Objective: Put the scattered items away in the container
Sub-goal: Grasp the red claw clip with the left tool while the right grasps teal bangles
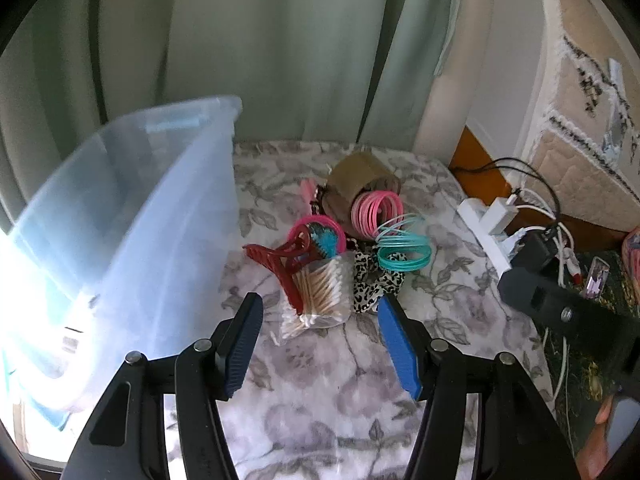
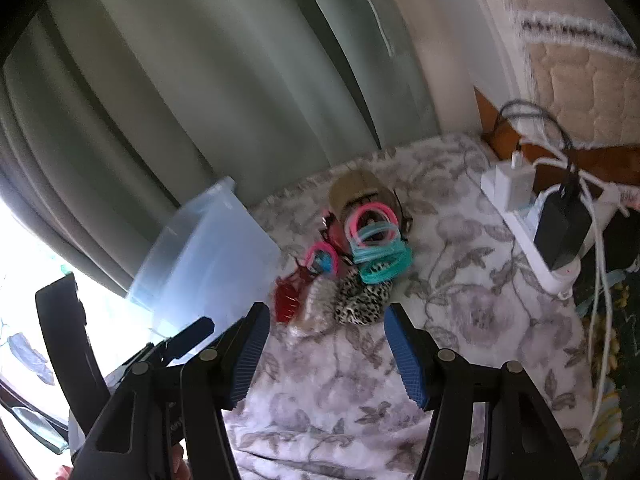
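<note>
A pile of small items lies on a floral blanket (image 1: 328, 392). It holds a pack of cotton swabs (image 1: 320, 292), a red claw clip (image 1: 280, 264), a pink round brush (image 1: 320, 236), pink bangles (image 1: 374, 210), teal bangles (image 1: 402, 246), a leopard scrunchie (image 1: 374, 284) and a roll of brown tape (image 1: 360, 176). A clear plastic container (image 1: 132, 216) stands left of the pile. My left gripper (image 1: 320, 308) hangs open just short of the swabs, nothing between its fingers. My right gripper (image 2: 326, 316) is open too, a little before the scrunchie (image 2: 360, 304) and swabs (image 2: 316, 300). The container (image 2: 212, 252) shows at its left.
A white power strip (image 2: 532, 240) with chargers and tangled cables lies to the right of the pile. Green curtains (image 1: 280, 48) hang behind. A mattress edge (image 1: 580, 92) stands at the far right. The other gripper's black body (image 1: 568, 316) juts in at right.
</note>
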`<state>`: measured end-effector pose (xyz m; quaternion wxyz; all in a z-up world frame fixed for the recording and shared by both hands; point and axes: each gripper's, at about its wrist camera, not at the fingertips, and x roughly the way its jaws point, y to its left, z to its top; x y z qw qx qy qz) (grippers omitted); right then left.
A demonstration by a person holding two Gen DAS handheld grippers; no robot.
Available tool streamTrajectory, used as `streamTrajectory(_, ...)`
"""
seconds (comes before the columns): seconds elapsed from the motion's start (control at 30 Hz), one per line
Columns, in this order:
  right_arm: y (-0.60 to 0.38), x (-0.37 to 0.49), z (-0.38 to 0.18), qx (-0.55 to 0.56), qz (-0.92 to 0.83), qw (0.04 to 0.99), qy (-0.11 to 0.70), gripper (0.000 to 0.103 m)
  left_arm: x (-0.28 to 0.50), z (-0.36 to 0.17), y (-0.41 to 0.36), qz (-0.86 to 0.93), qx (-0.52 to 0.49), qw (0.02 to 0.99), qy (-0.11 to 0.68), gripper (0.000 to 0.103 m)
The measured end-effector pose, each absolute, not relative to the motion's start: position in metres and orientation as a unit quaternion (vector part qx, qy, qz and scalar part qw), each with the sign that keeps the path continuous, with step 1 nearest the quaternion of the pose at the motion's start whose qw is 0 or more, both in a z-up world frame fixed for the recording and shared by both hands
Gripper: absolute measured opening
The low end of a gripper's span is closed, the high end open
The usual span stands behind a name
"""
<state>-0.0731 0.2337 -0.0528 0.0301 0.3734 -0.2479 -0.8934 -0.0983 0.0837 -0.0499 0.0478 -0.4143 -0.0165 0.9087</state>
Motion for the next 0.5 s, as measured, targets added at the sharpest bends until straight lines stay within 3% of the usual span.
streamTrajectory(0.5,0.253,-0.136,-0.110,0.429,-0.866,0.009,-0.258,0.064,-0.162,-0.093,0.072,0.893,-0.449,0.010,-0.014,0.061)
